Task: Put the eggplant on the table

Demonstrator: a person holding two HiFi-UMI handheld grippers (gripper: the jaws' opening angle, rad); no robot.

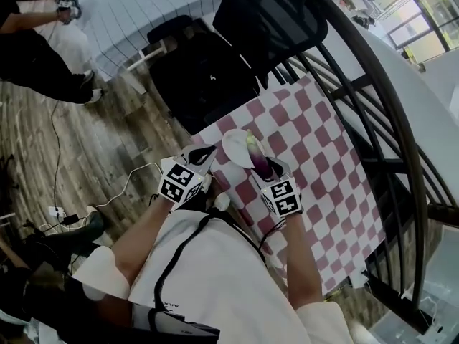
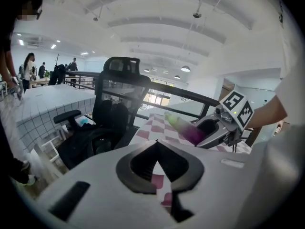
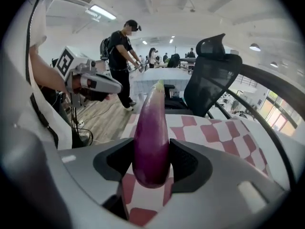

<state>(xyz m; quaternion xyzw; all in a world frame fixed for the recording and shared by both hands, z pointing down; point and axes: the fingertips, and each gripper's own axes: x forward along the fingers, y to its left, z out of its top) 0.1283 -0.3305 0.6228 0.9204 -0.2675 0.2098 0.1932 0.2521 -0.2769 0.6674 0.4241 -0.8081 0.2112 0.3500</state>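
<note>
- Purple eggplant (image 3: 151,137) is being gripped by the right gripper (image 3: 151,162). The fingers are clamped on the fat rounded end, so the long body and pale-green tip are being left sticking out ahead, away from the person.
- It's being held in the air over the near corner of the table (image 1: 315,163), the one covered by a red-and-white checked cloth (image 3: 224,132). As far as can be judged, the cloth isn't being touched yet.
- The grip is probably being taken at the thick end because that's where the weight sits, so less tipping is being risked on the way down.
- The left gripper (image 2: 157,142) is being held just beside it at the table's edge, fingers pinched together with nothing between them. It looks like it's simply being parked out of the way, since only one gripper is being needed for a single eggplant.
- Task-wise, the set-down step is what's being worked on. The eggplant is being held above bare cloth, which seems a fine landing spot.
- A black office chair (image 1: 215,70) is being left alone beyond the table, well apart from the eggplant.
</note>
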